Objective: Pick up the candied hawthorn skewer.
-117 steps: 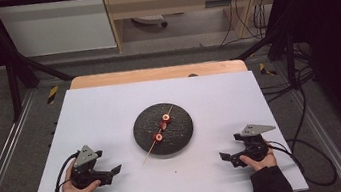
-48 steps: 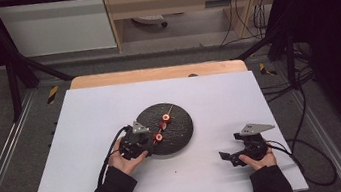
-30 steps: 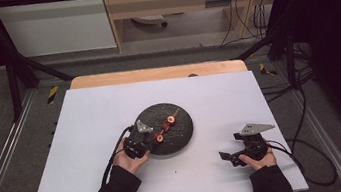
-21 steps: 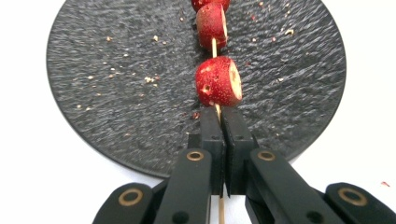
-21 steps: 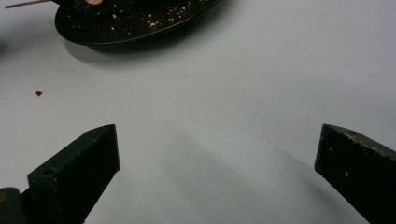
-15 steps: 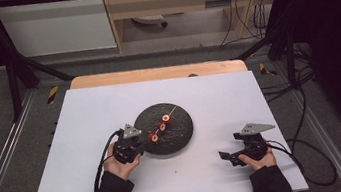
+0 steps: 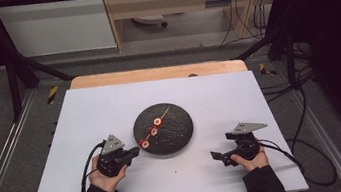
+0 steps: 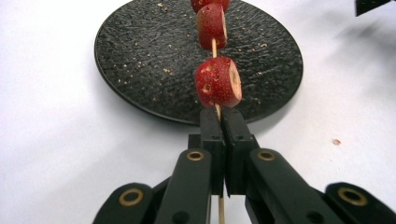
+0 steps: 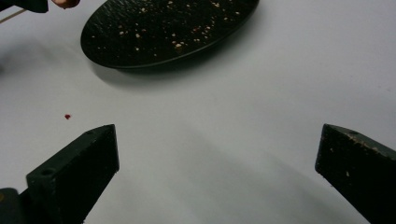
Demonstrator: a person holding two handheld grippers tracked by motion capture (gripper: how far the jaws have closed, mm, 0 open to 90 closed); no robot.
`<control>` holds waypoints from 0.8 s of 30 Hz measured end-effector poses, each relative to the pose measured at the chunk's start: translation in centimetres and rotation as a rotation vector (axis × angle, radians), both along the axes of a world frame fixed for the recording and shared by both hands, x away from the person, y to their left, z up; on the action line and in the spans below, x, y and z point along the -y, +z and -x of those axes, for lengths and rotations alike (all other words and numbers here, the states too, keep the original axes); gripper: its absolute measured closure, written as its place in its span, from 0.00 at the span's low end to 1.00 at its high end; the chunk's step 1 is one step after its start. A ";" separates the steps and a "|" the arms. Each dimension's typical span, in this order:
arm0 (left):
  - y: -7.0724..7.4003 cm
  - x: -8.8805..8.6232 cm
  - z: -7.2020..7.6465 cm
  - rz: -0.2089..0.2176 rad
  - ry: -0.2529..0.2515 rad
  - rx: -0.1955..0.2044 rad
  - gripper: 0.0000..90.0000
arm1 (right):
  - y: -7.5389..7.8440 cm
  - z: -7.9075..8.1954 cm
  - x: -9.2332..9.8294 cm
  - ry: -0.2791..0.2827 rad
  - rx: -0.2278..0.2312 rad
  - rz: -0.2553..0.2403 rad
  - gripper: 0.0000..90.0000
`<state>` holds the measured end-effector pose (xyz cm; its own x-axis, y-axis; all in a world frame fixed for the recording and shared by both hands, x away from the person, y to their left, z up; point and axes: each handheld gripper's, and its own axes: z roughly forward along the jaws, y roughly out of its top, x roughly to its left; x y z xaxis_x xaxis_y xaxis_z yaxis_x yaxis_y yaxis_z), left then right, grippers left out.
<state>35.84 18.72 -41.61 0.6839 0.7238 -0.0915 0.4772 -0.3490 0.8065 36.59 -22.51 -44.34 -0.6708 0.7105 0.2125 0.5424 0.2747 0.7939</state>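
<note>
Three red fruit slices [image 8: 218, 81] ride a thin skewer [image 8: 219, 212] pinched tight in the left gripper [image 8: 223, 122]; any tilt could slide them off onto the plate [image 8: 140, 56].

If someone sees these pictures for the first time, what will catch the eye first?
First, the wooden skewer with red fruit slices, over the black plate at the table's middle. The left gripper is shut on its near end. The right gripper rests open on the white table, right of the plate.
</note>
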 end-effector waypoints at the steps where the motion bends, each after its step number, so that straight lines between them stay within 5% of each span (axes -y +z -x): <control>1: -0.1 -0.2 0.2 0.005 0.000 0.005 0.98 | 0.1 0.0 -0.4 0.000 -0.003 -0.003 0.01; 12: -0.3 -0.9 2.0 0.041 -0.023 0.046 0.98 | 1.5 -0.8 -4.5 0.016 0.008 -0.015 0.01; 24: -0.4 -0.1 2.9 0.046 -0.062 0.072 0.98 | 3.6 -2.3 -9.6 0.033 0.029 -0.095 0.04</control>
<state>32.90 18.84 -41.97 0.7330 0.6764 -0.0726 0.3961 -0.3375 0.8539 38.88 -12.86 -40.72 -0.7001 0.6658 0.2580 0.5111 0.2149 0.8322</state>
